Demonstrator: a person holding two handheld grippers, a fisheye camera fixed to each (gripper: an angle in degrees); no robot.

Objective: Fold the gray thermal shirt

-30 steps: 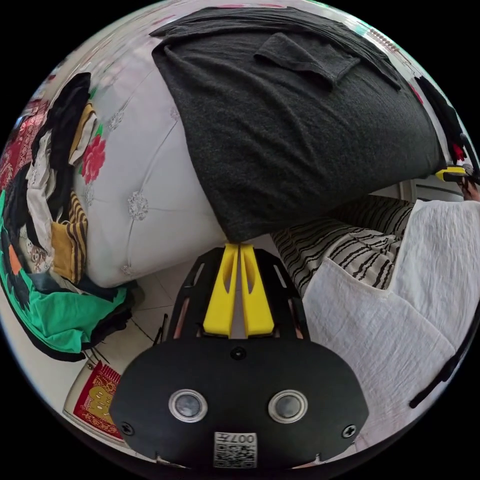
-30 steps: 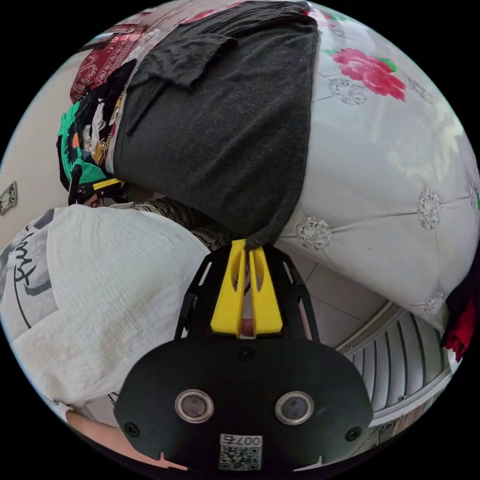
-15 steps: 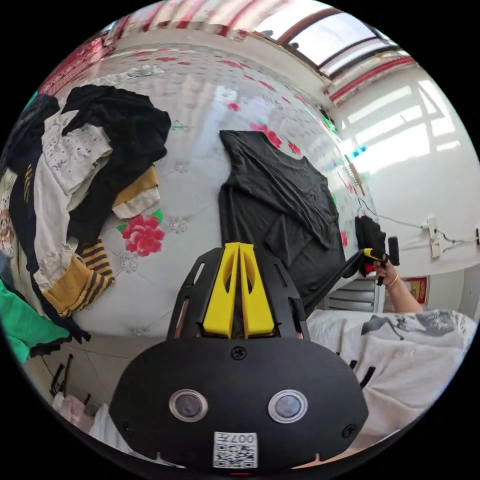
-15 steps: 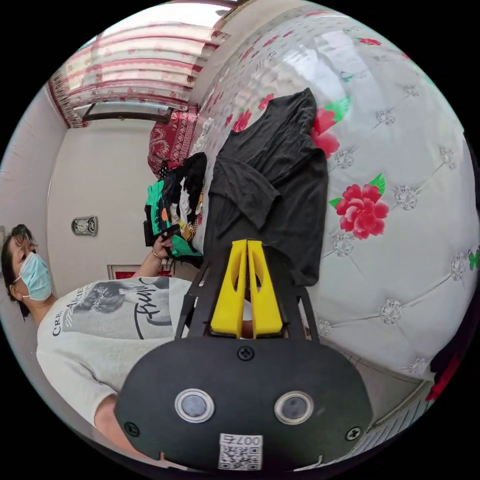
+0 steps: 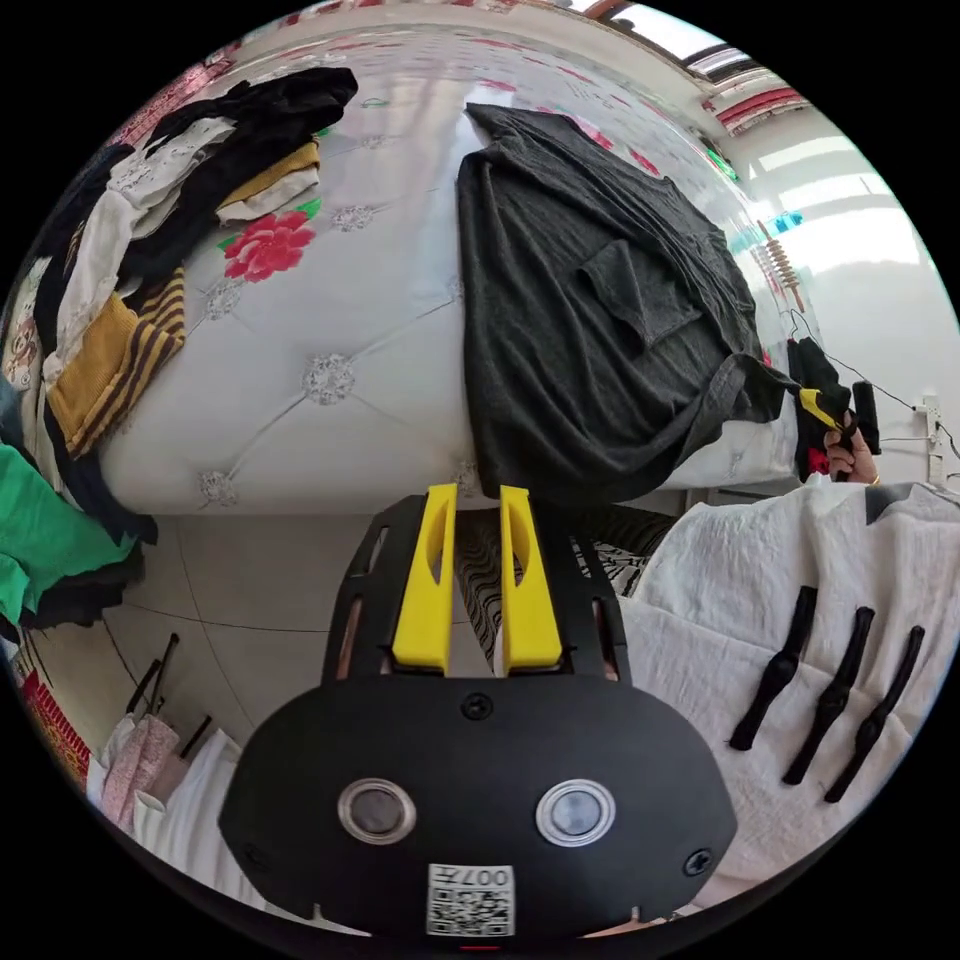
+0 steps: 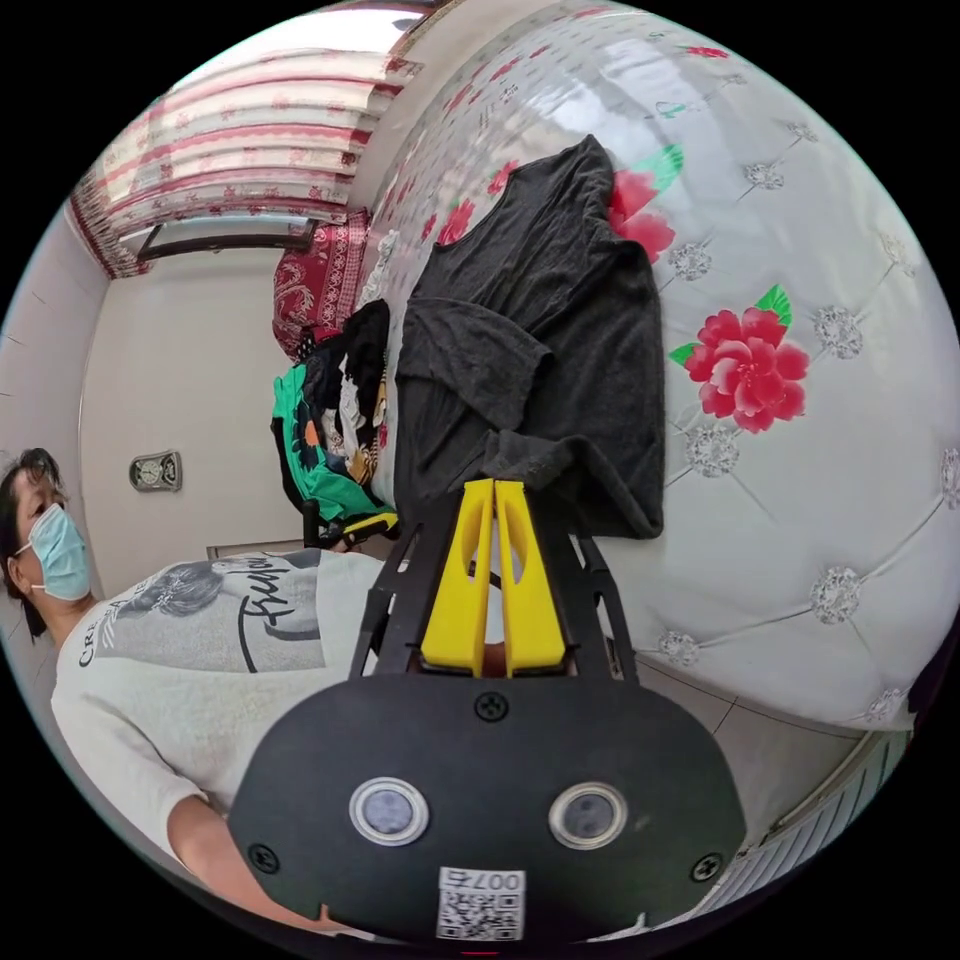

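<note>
Heaped at ten o'clock in the left gripper view, on the quilted white bed (image 5: 300,330) with its red flower print: a pile of clothes (image 5: 150,250), black, white and mustard-striped, with a green garment (image 5: 40,530) spilling over the bed's edge. Tiled floor (image 5: 250,580) below. At four o'clock, a person's white top (image 5: 800,600).

Left tool (image 5: 475,500) with yellow jaws apart, gripping nothing, just short of the gray thermal shirt (image 5: 590,310). Spread across the bed toward one o'clock, dark gray, one sleeve folded over its front, hem draped over the bed's edge.

Right tool (image 6: 494,490) with jaws pressed together on a bunched edge of the shirt (image 6: 540,340), at the bed's near side.
</note>
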